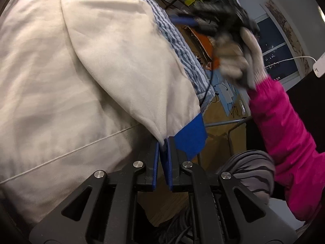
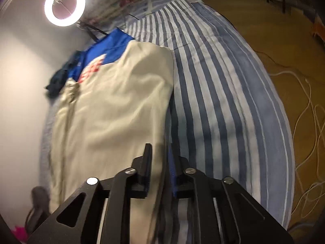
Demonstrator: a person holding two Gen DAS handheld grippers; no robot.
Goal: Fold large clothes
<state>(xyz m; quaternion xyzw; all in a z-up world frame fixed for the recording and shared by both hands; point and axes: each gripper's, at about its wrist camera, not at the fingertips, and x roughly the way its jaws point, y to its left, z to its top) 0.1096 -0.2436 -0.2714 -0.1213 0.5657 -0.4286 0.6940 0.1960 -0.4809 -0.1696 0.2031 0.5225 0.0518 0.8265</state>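
Cream twill makes up most of the jacket (image 2: 113, 109), which lies lengthwise on the striped bedspread (image 2: 223, 93), along its left side by the wall (blue yoke and red lettering at the far end, lettering too smeared to read). A central seam or zip line runs down the front; a long edge of the cloth falls straight against the blue and white stripes. Left gripper (image 1: 163, 142): pads brought together on a corner of the cream cloth, a blue panel (image 1: 191, 138) showing just beside the pinch, a stitched seam crossing the fabric nearer the lens. Right gripper (image 2: 160, 148): fingers part way apart above the jacket's near edge, nothing pressed between them as far as can be seen. From the left wrist it appears as a dark blur past the bedspread's edge, carried by a gloved hand (image 1: 237, 57) on a pink sleeve (image 1: 284, 134). Dark crumpled cloth (image 2: 61, 77) beside the yoke, kind unclear. Ring light (image 2: 64, 4) glares beyond the bedspread's far corner; jacket's near end is hidden under the gripper frames.
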